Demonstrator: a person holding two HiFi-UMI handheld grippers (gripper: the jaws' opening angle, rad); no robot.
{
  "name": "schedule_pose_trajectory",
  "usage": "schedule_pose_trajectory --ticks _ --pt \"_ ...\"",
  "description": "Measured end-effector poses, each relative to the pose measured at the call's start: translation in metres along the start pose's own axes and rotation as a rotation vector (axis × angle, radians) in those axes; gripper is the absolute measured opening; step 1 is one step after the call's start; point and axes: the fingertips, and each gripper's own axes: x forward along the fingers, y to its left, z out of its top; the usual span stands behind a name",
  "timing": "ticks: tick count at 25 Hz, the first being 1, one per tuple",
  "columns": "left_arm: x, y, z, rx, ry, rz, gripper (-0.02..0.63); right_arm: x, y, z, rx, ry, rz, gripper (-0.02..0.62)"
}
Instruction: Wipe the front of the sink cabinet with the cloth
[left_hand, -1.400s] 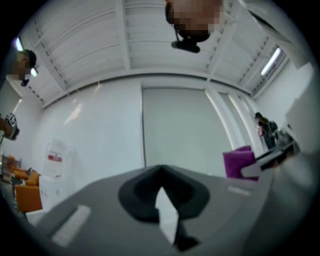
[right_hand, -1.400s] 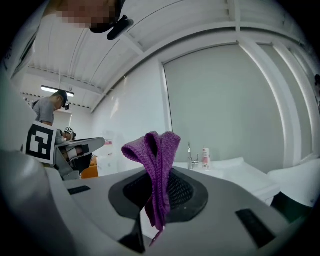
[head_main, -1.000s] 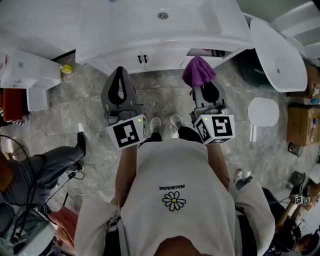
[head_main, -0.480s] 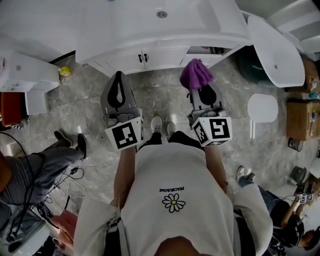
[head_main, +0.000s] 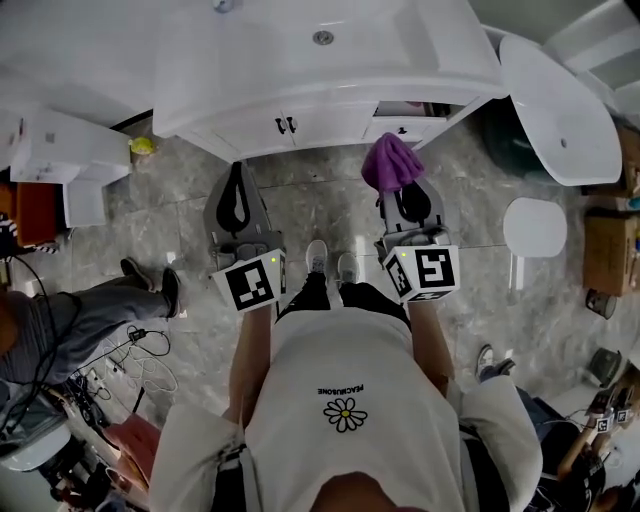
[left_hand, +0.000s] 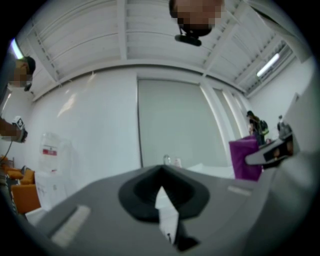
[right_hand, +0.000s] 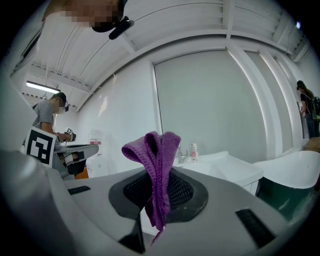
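The right claw (right_hand: 159, 197), clamped on a purple knitted cloth (head_main: 392, 163), faced the white sink cabinet front (head_main: 320, 125) straight ahead; left claw (left_hand: 164, 210) together.

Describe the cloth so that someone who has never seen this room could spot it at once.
Find the white sink cabinet at the top of the head view; the right gripper is held out toward its right end. Pinched in its jaws is the cloth, a bunched purple knit; the left gripper beside it holds nothing.
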Motion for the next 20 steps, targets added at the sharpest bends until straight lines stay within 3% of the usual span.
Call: schedule_pose_trajectory --ticks 5,8,12,14,17,20 --pt "-0.002 -0.023 -0.025 -0.011 0.021 0.002 0.005 0.009 -0.011 -0.019 -0.033 -0.003 0.035 0.055" --pt "0.018 -0.034 -0.075 0.031 0.014 -0.011 0.005 0.036 -0.027 -0.055 -0.04 -0.049 0.031 0.055" --pt "0.031 -0.049 -0.179 0.012 0.023 0.002 0.005 0.053 -0.045 -0.14 0.005 -0.073 0.06 0.055" --pt "0.056 -0.045 -0.243 0.07 0.008 0.013 0.005 0.085 -0.056 -0.186 0.006 -0.115 0.073 0.055" --pt "0.09 -0.043 -0.344 0.092 -0.036 0.064 0.005 0.133 -0.072 -0.272 -0.051 -0.162 0.084 0.055" --pt "0.11 -0.055 -0.437 0.075 -0.107 0.062 0.005 0.173 -0.089 -0.366 -0.105 -0.208 0.085 0.055"
